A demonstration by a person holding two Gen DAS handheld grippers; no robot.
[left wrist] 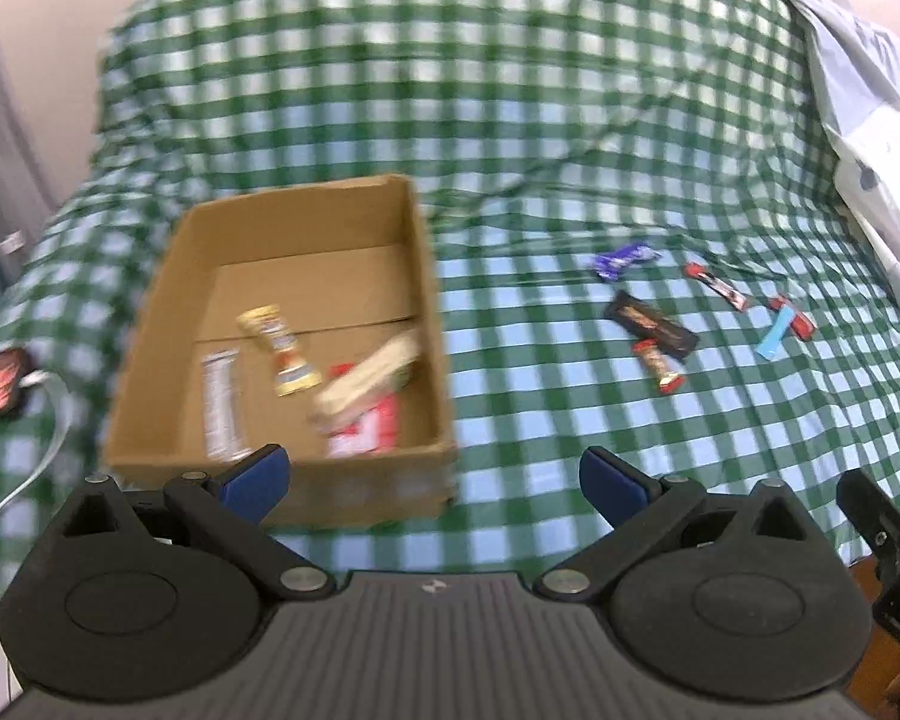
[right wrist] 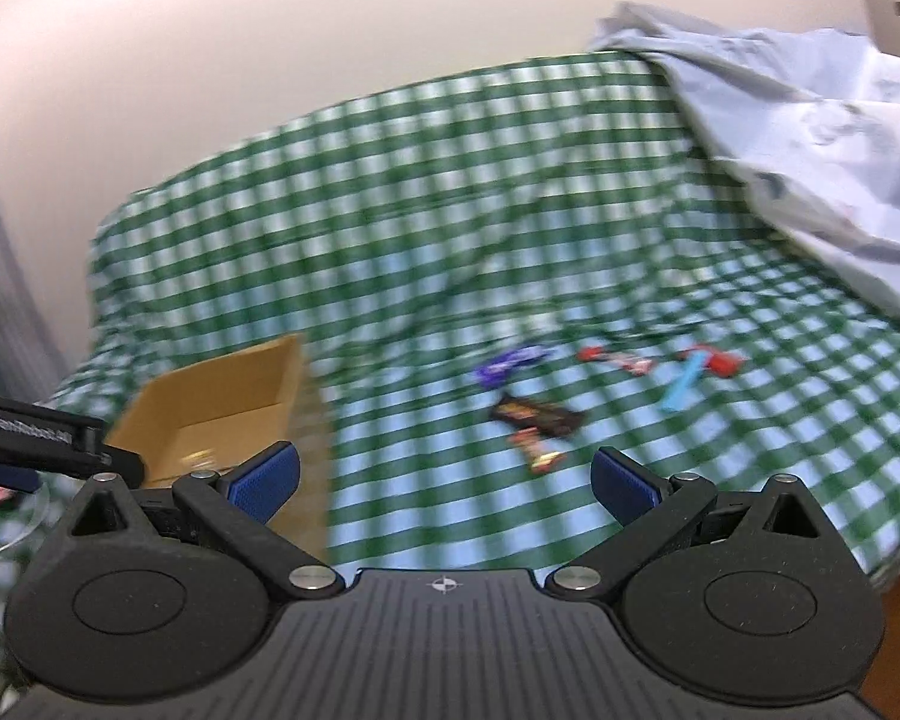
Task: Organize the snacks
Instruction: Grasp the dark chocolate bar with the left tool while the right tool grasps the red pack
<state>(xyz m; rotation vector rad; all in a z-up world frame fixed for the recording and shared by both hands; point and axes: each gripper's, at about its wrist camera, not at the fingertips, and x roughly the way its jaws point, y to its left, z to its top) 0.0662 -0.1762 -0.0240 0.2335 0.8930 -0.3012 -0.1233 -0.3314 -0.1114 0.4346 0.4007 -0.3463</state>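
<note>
1. On a bed under a green-and-white checked sheet (left wrist: 510, 120), an open cardboard box (left wrist: 426, 276) sits to the left, its long axis running away from the left wrist camera.
2. Inside the box lie four wrapped snacks: a gold-wrapped bar (left wrist: 277, 349) pointing from far-left to near-right, a silver-wrapped bar (left wrist: 221, 405) lying roughly along the box's length, a pale beige bar (left wrist: 369, 381) tilted, its far end raised toward the right wall, and a red-and-white packet (left wrist: 369, 435) beneath it (print too blurred to read).
3. To the right of the box, well apart from it, loose snacks are scattered on the sheet: a purple wrapper (left wrist: 623, 259), a dark rectangular bar (left wrist: 651, 324) angled from far-left to near-right, a small red-and-gold candy (left wrist: 659, 366) just beside it, a red-and-black stick (left wrist: 717, 285), and a light blue stick (left wrist: 774, 336) lying across a red one (left wrist: 795, 318).
4. The left gripper (left wrist: 435, 483) hovers near the box's front edge, jaws wide apart and holding nothing.
5. The right gripper (right wrist: 444, 480) hangs before the loose snacks, jaws likewise spread and bare.
6. A crumpled pale blue quilt (right wrist: 810, 138) lies at far right.
</note>
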